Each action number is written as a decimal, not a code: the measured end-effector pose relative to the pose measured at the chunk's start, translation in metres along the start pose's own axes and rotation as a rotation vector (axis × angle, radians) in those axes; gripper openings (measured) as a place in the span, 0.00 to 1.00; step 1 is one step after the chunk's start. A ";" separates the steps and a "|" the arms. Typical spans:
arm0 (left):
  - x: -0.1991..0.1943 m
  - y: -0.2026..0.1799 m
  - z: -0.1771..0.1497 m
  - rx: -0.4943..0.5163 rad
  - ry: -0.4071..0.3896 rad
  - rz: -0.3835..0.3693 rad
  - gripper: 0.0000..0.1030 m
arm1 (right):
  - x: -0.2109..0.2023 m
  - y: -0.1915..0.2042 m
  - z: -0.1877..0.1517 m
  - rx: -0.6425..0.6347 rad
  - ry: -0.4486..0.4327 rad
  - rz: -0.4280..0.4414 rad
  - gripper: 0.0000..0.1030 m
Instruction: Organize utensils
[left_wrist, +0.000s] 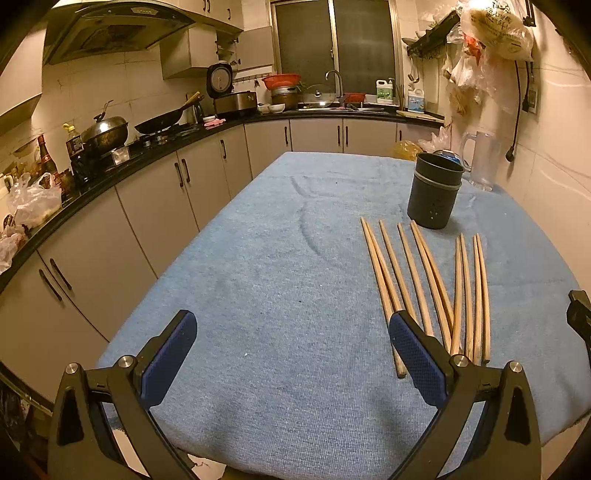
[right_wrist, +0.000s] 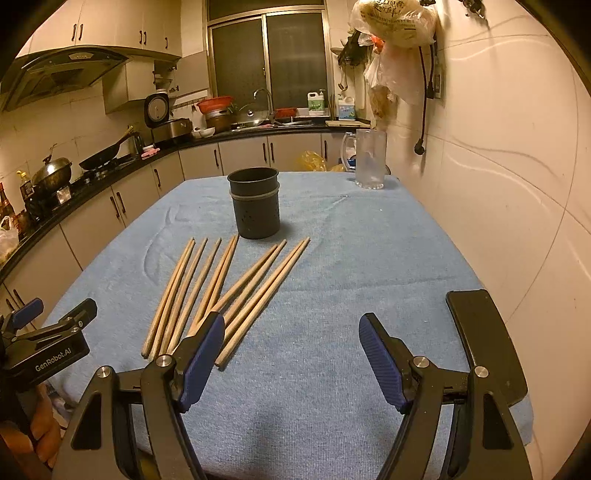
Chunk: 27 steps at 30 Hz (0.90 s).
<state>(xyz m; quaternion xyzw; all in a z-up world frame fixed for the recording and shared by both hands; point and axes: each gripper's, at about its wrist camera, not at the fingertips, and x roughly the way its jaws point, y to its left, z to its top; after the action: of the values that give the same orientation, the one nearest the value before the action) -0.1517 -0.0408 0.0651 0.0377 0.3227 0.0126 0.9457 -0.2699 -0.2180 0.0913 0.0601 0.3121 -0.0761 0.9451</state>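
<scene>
Several wooden chopsticks (left_wrist: 436, 284) lie side by side on the blue cloth, just in front of a dark grey utensil cup (left_wrist: 436, 192) that stands upright. In the right wrist view the chopsticks (right_wrist: 229, 291) lie left of centre, with the cup (right_wrist: 255, 203) behind them. My left gripper (left_wrist: 293, 328) is open and empty above the cloth, left of the chopsticks. My right gripper (right_wrist: 291, 332) is open and empty, to the right of the chopsticks' near ends. The left gripper also shows at the left edge of the right wrist view (right_wrist: 48, 332).
The table under the blue cloth (left_wrist: 280, 258) stands against a tiled wall on the right. A clear plastic jug (right_wrist: 369, 158) stands at the far right corner. A black phone (right_wrist: 484, 339) lies near the right edge. Kitchen counters (left_wrist: 110, 166) run along the left and back.
</scene>
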 end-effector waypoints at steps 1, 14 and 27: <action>0.000 0.000 0.000 0.001 0.000 0.000 1.00 | 0.000 0.000 0.000 0.000 0.001 0.000 0.77; 0.002 -0.002 -0.001 0.002 0.004 -0.002 1.00 | 0.005 -0.002 -0.002 0.008 0.019 0.004 0.77; 0.010 -0.002 -0.004 -0.005 0.026 -0.024 1.00 | 0.011 -0.002 -0.002 0.013 0.044 0.017 0.75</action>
<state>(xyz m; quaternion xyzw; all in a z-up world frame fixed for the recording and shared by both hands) -0.1463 -0.0419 0.0552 0.0313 0.3352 0.0026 0.9416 -0.2627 -0.2207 0.0828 0.0704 0.3317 -0.0687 0.9382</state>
